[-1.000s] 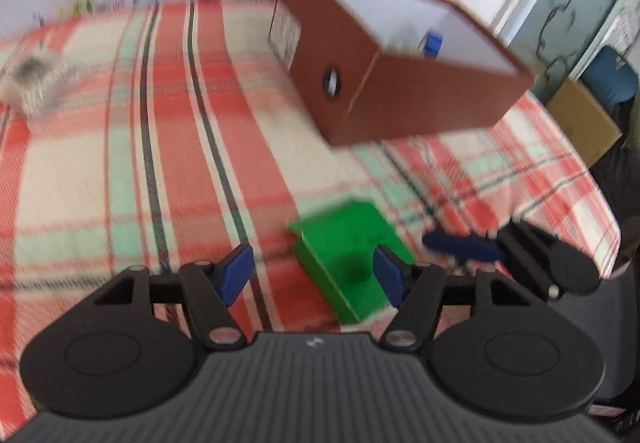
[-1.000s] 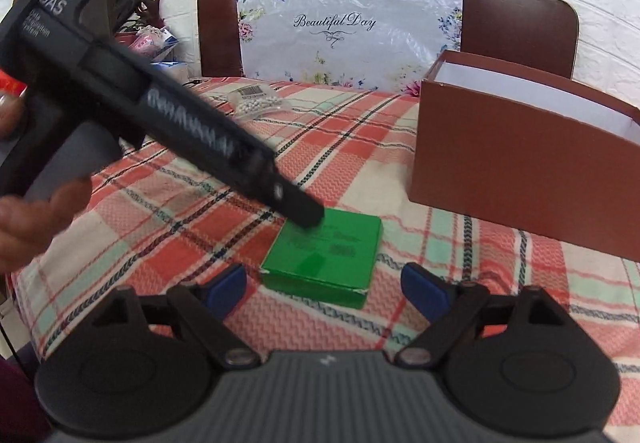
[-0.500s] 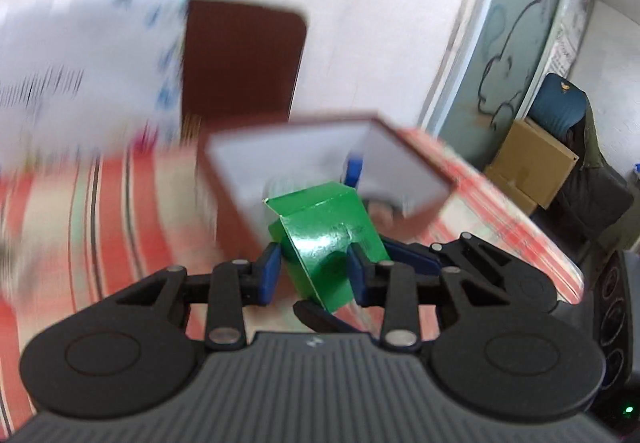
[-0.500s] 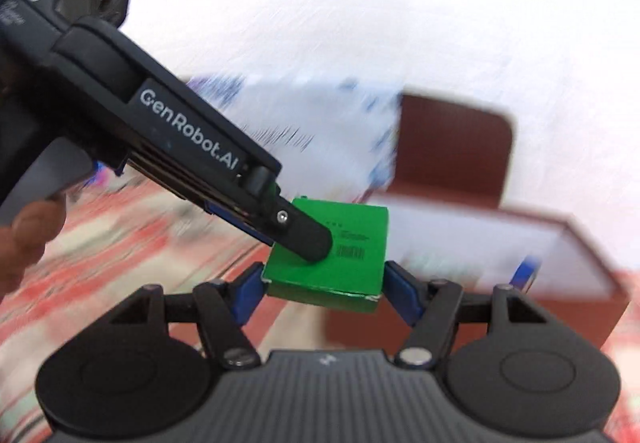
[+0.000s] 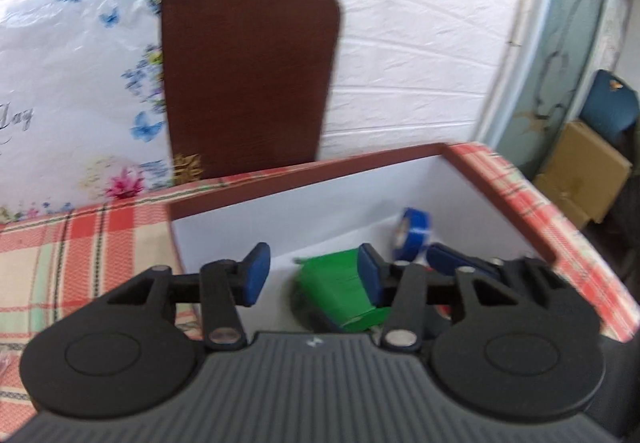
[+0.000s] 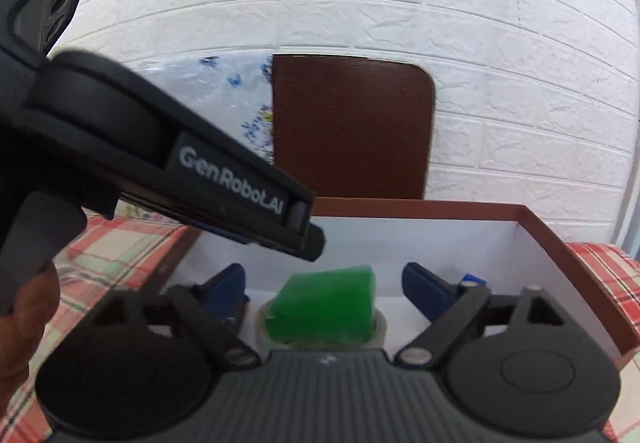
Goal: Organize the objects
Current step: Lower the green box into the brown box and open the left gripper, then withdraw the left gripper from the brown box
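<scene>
Both grippers are hovering over the brown storage box [image 6: 552, 239], jaws having just opened to let go. The green carton [image 6: 326, 305] is lying inside it on a tape roll (blue tape roll [image 5: 414, 229] beside). Left gripper [image 5: 310, 277] and right gripper [image 6: 322, 289] are spread, gripping nothing.

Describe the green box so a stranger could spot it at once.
Find the brown box with white inner walls on the plaid tablecloth. Look inside it: the green box lies tilted among rolls of tape. It is the only green, flat-sided thing there; its neighbour, the blue tape roll, is round.
</scene>
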